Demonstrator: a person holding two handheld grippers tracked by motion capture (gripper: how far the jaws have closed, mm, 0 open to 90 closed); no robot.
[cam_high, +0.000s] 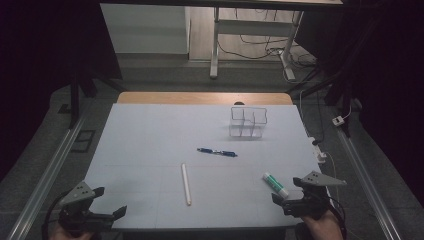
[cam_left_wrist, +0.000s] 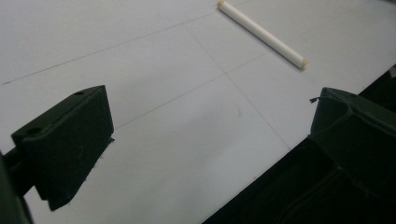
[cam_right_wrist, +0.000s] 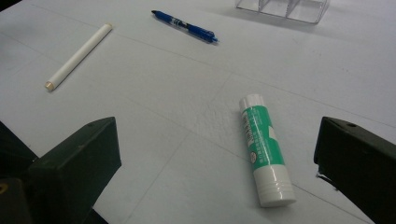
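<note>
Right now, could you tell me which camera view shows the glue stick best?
The right gripper view: the glue stick lies close and large between the open right tool jaws, its green label and white cap clear. The high view shows it small, at the table's near right, just ahead of that tool.

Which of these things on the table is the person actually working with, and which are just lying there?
In the job, likely:
right gripper, open
glue stick, lying just ahead of its jaws
left gripper, open
white stick, the thing nearest ahead of it

Lying about for now:
blue pen
clear divided holder, far side of the table
</note>
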